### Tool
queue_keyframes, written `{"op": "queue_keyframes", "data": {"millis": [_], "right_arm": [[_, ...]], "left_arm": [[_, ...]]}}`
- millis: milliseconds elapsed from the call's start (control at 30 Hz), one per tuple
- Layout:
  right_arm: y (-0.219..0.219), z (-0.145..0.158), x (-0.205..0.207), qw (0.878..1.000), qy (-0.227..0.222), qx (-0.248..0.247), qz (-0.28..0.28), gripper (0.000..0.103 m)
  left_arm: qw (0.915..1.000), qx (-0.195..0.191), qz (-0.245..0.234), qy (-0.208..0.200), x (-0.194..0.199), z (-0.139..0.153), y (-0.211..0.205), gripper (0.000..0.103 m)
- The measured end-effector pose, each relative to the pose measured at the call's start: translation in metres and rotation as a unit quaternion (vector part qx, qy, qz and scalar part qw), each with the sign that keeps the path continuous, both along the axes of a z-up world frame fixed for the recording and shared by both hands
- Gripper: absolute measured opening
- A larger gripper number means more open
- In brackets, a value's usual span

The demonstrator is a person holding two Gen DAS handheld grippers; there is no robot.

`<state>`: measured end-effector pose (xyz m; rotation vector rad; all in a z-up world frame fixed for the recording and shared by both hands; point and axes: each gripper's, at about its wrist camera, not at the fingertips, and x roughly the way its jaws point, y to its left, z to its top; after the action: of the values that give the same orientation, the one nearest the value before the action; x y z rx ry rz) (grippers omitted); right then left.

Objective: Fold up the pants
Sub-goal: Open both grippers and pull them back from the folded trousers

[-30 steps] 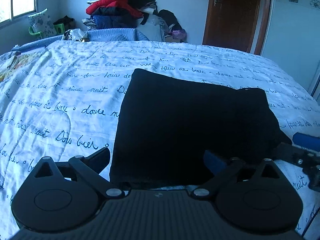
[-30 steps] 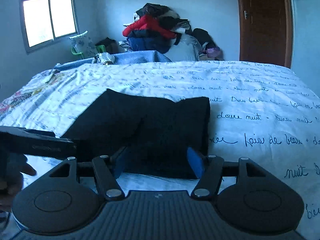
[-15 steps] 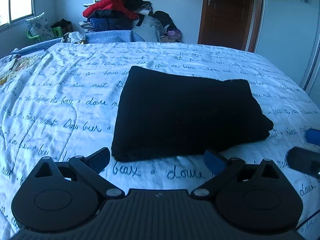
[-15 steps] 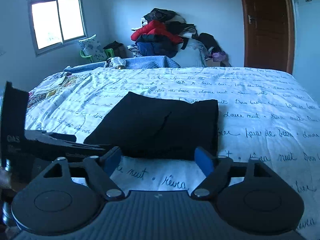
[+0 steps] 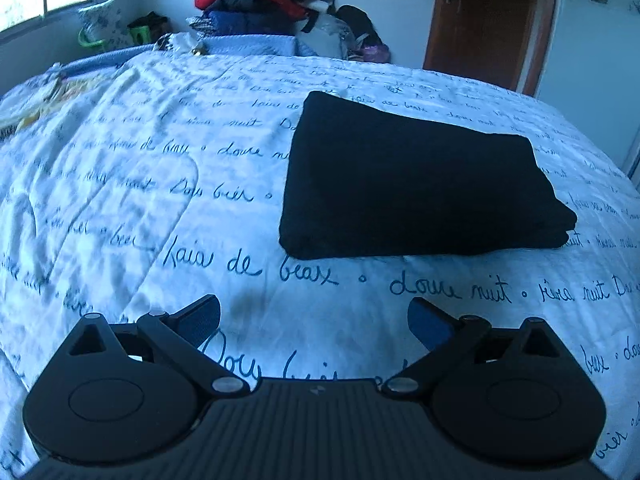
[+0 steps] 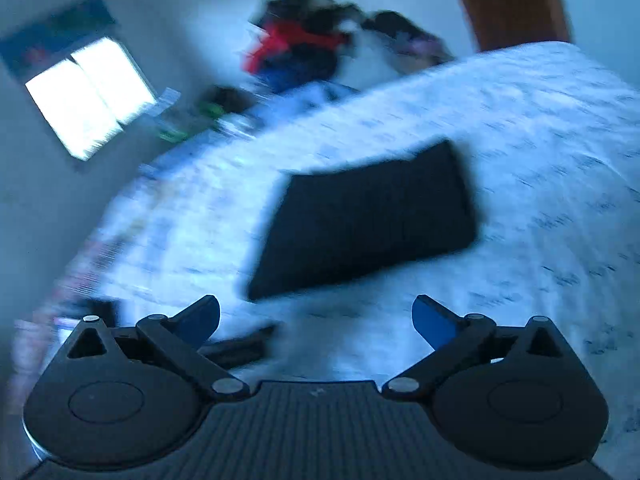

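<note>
I see one pair of black pants, soft cloth folded into a flat thick rectangle (image 5: 416, 184), lying on the bed with the white bedspread printed in dark handwriting (image 5: 120, 184), right of its middle in the left wrist view. In the blurred right wrist view the same black bundle (image 6: 368, 220) lies ahead of me, clear of both tools.

My left gripper (image 5: 314, 320) hangs over bare bedspread just short of the bundle's near edge, its fingers spread with nothing between them. My right gripper (image 6: 316, 318) has just been opening; its fingers are spread wide and empty too.

I judge the cloth light, limp and not fragile. It will sag and unfold if I lift one layer, so I would pinch through all the stacked layers at the thick near edge or at a corner, one gripper to each side.

Count: one pair of pants, two grippers, one heap of mixed clothes (image 5: 264, 0) beyond the bed.
</note>
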<state>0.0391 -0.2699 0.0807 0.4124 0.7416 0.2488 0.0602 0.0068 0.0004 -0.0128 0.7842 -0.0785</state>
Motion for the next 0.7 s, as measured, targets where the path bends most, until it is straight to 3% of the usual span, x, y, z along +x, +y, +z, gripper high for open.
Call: {"op": "queue_keyframes", "data": {"millis": [233, 500, 700], "right_arm": [[0.022, -0.043, 0.012, 0.991, -0.010, -0.127, -0.028, 0.103], [0.034, -0.061, 0.013, 0.981, -0.028, -0.189, -0.020, 0.103], [0.038, -0.066, 0.014, 0.979, -0.026, -0.200, -0.019, 0.103]], "left_arm": [[1.0000, -0.002, 0.000, -0.005, -0.004, -0.005, -0.001, 0.101], [0.9998, 0.016, -0.015, -0.004, -0.007, -0.013, -0.012, 0.102], [0.9997, 0.018, -0.017, -0.004, -0.007, -0.015, -0.014, 0.103]]}}
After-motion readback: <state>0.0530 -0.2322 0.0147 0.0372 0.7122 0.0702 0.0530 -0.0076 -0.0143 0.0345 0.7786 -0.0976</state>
